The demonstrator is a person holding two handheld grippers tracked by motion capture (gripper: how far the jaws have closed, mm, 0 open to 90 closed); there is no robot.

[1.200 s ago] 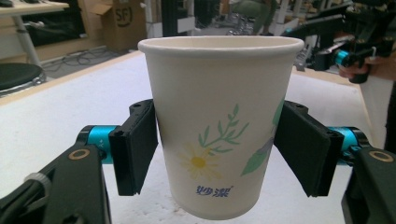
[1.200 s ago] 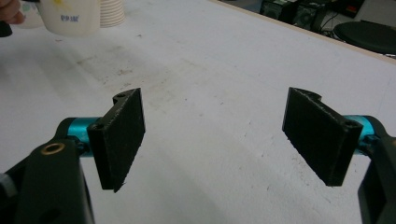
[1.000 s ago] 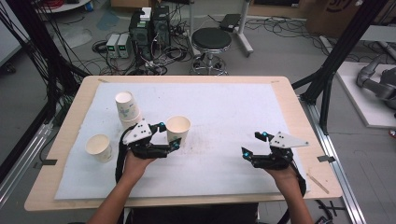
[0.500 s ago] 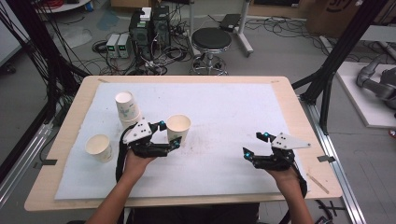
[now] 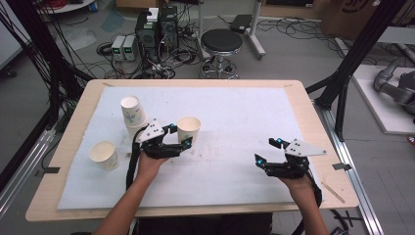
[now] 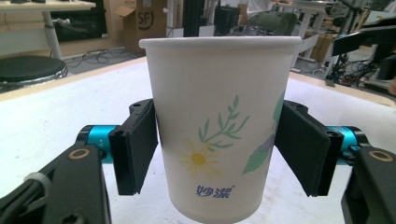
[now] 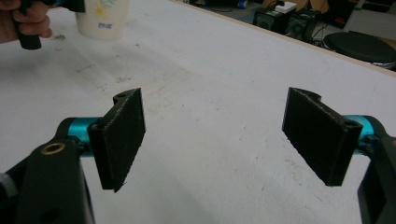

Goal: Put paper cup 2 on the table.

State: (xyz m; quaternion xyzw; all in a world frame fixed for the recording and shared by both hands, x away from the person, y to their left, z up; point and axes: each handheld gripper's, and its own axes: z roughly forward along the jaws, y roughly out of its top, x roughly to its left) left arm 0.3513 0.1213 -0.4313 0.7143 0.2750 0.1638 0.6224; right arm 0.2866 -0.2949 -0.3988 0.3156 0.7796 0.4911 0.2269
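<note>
Left tool (image 5: 182,136) has its jaws either side of the paper cup (image 5: 188,129), mid-wall. In the left gripper view both pads sit at the cup (image 6: 219,126) wall; can't tell if they're pressing or just touching, no dent visible. Cup stands upright on the tabletop (image 5: 235,112), left of centre.

Handling guess: thin paper, looks empty, so very light and easy to crush. Wall will oval under squeeze; the rolled rim is the stiffest part. Grip where it is now or a bit higher, light force only. Printed surface looks matte, so slip is probably not the issue; tipping or buckling is.

Right tool (image 5: 271,151) is wide open, holding nothing, low over bare tabletop on the right, well apart from the cup.

Also: stacked cups (image 5: 133,113) and a single cup (image 5: 103,154) further left.
</note>
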